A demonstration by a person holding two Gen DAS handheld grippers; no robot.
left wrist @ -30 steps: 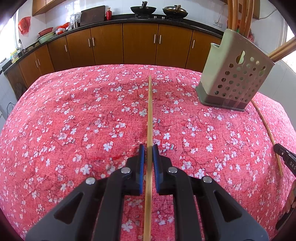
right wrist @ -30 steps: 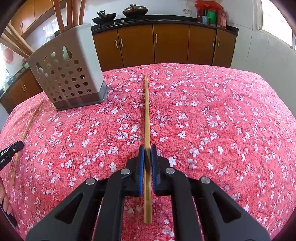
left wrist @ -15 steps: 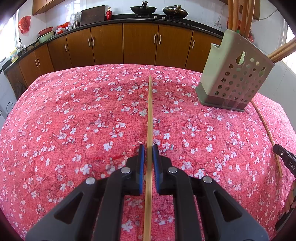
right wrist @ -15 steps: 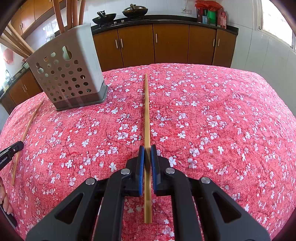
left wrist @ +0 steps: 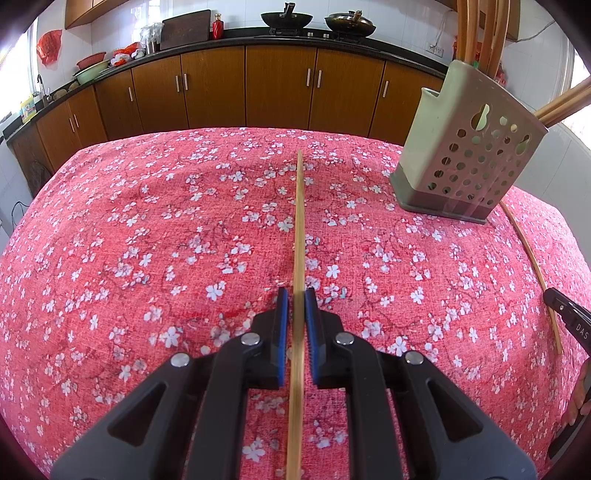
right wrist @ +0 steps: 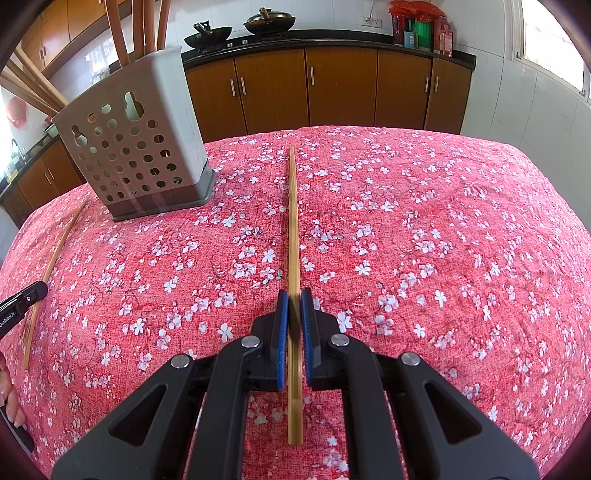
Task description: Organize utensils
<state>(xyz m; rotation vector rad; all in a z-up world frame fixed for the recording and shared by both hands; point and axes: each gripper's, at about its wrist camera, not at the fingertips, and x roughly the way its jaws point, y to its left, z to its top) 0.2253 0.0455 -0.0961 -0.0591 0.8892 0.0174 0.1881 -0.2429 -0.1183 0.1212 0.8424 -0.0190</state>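
A bamboo chopstick (left wrist: pixel 300 221) lies lengthways on the red floral tablecloth (left wrist: pixel 147 240), and my left gripper (left wrist: pixel 296 295) is shut on its near part. My right gripper (right wrist: pixel 294 297) is shut the same way on a second bamboo chopstick (right wrist: pixel 293 221) resting on the cloth. A grey perforated utensil holder (left wrist: pixel 469 155) stands between the two, at far right in the left wrist view and as the holder (right wrist: pixel 136 147) at far left in the right wrist view. Several wooden handles (right wrist: pixel 144 22) stick up out of it.
Brown kitchen cabinets (left wrist: pixel 277 88) run behind the table, with woks (left wrist: pixel 286 16) on the counter. The cloth drops away at the far table edge (right wrist: pixel 369 129). In each view the other gripper's tip (left wrist: pixel 565 314) and its chopstick (right wrist: pixel 55 258) show at the frame's edge.
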